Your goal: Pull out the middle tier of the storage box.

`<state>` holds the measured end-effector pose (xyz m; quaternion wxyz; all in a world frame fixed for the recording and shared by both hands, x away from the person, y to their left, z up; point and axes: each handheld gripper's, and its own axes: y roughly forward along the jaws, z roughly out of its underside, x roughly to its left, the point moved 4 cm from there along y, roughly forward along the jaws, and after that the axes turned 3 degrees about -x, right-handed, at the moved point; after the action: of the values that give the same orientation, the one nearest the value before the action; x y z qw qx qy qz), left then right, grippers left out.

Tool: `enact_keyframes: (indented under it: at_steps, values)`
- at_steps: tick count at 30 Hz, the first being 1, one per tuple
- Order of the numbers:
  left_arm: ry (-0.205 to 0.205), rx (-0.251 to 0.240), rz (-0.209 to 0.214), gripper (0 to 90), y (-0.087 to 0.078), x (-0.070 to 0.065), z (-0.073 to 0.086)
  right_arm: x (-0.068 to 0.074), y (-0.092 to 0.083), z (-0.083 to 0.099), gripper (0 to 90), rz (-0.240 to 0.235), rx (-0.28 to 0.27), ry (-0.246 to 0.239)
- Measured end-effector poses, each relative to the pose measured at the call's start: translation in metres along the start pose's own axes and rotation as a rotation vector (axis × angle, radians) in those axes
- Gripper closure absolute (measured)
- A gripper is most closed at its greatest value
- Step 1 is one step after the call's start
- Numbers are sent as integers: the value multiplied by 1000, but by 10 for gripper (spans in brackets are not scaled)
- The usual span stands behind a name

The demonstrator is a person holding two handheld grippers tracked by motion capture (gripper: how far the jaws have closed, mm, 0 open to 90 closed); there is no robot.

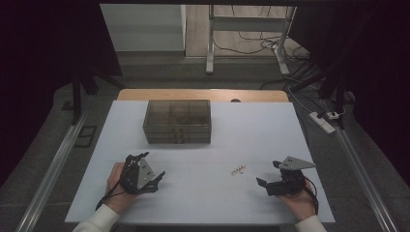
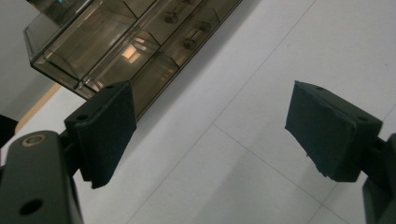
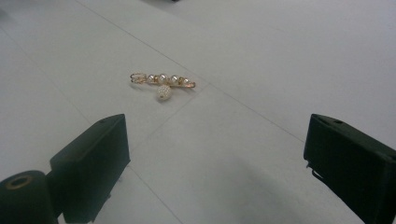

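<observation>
The person wears white sleeves (image 1: pixel 104 220) that end at the wrists. The left tongs (image 1: pixel 147 166) are black, with a grey three-cornered plate on top and a thin black cable at the wrist. The right tongs (image 1: pixel 269 174) look the same. Each black jaw carries a flat dark pad (image 2: pixel 107 130) with small screw holes on its edge.

White table, two items on it

White table top (image 1: pixel 251 130), faint seam lines across it, wooden edge along the far side. Smoky transparent drawer box (image 1: pixel 177 121) sits far-centre, compartments inside, small knobs on the front. Small gold pin with pearl beads (image 1: pixel 238 169) lies near-right of centre, well apart from the box, one round bead beside the bar.
</observation>
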<state>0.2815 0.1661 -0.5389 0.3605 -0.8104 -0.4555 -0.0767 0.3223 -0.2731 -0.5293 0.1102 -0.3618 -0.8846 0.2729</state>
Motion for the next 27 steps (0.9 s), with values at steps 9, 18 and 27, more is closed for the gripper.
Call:
enact_keyframes:
  at_steps: [9,18,27]
  values:
    - [41,-1,-9,162,3,-3,-2,0,0,0,67,0,3,0]
    - [76,-3,-27,166,4,-4,-2,0,1,1,67,-2,9,-1]
    - [104,4,-39,169,5,-6,-1,0,2,1,68,-2,12,0]
